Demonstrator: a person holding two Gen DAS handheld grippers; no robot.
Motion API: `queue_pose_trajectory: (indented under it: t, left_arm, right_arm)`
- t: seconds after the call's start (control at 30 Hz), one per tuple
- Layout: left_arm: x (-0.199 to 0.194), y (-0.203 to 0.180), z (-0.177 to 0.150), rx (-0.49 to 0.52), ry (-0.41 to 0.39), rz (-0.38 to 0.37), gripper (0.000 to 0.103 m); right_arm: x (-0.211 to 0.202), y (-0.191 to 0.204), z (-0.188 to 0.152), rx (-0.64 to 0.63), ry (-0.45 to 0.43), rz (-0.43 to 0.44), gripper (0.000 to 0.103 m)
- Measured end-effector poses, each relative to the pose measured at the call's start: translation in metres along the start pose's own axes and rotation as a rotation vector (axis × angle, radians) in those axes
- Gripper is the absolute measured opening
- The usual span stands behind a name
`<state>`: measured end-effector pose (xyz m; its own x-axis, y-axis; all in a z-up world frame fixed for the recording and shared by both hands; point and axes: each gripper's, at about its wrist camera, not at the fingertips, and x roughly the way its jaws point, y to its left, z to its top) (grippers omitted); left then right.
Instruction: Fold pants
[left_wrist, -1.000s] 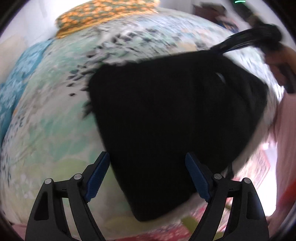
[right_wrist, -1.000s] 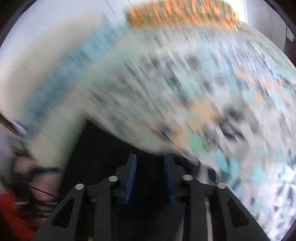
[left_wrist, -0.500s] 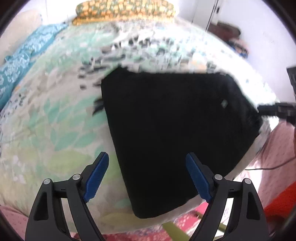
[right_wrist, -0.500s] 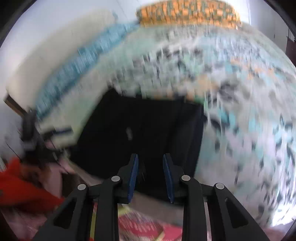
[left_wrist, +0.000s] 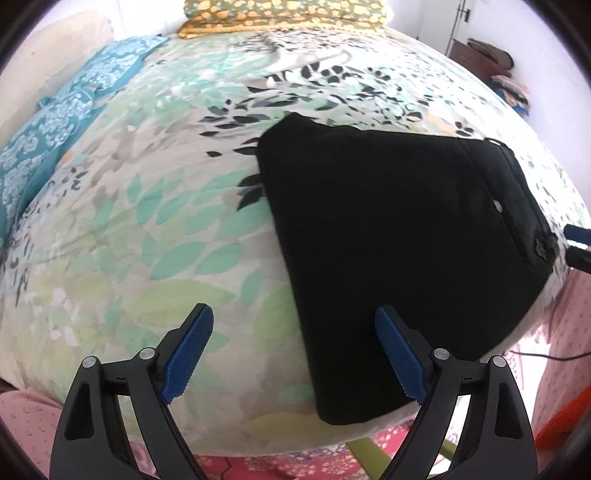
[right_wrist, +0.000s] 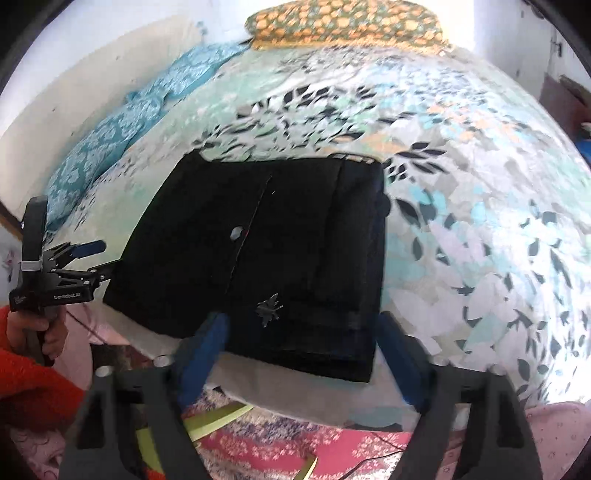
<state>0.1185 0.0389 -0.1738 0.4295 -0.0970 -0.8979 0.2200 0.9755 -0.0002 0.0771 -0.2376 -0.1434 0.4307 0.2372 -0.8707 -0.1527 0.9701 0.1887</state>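
The black pants (left_wrist: 399, 240) lie folded into a flat rectangle on the leaf-print bedspread (left_wrist: 155, 206), close to the bed's near edge. They also show in the right wrist view (right_wrist: 266, 254), with the waistband, a button and a small emblem on top. My left gripper (left_wrist: 295, 354) is open and empty, held back from the pants' near left corner. It also shows in the right wrist view (right_wrist: 92, 254), left of the pants. My right gripper (right_wrist: 299, 358) is open and empty, held just off the pants' near edge. Its tip shows at the right rim of the left wrist view (left_wrist: 578, 243).
An orange-patterned pillow (right_wrist: 347, 22) lies at the head of the bed. A teal patterned cloth (left_wrist: 55, 122) lies along the bed's left side. A pink and red floral rug (right_wrist: 295, 446) covers the floor below the bed edge. A dark cabinet (left_wrist: 480, 59) stands at the far right.
My right gripper has opened wide and pulled back from the pants, which now lie flat. My left gripper has also drawn back, staying open.
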Motion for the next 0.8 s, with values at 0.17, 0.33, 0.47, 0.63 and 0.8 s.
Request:
queue_pose_trajectory:
  t: [0.17, 0.33, 0.47, 0.63, 0.8]
  left_arm:
    - [0.002, -0.001, -0.001, 0.025, -0.001, 0.026, 0.091]
    - [0.004, 0.002, 0.001, 0.007, 0.007, 0.009, 0.092]
    - [0.013, 0.036, 0.011, -0.193, 0.047, -0.235, 0.095]
    - [0.058, 0.053, 0.02, -0.268, 0.173, -0.356, 0.096]
    - [0.06, 0.053, 0.017, -0.302, 0.153, -0.375, 0.097]
  right_arm:
    - [0.001, -0.009, 0.006, 0.063, -0.024, 0.025, 0.083]
    - [0.009, -0.023, 0.009, 0.129, -0.023, 0.091, 0.083]
    - [0.019, -0.057, 0.022, 0.188, -0.039, 0.171, 0.094]
    - [0.071, -0.085, 0.029, 0.258, 0.099, 0.327, 0.094]
    - [0.089, -0.081, 0.028, 0.262, 0.099, 0.394, 0.103]
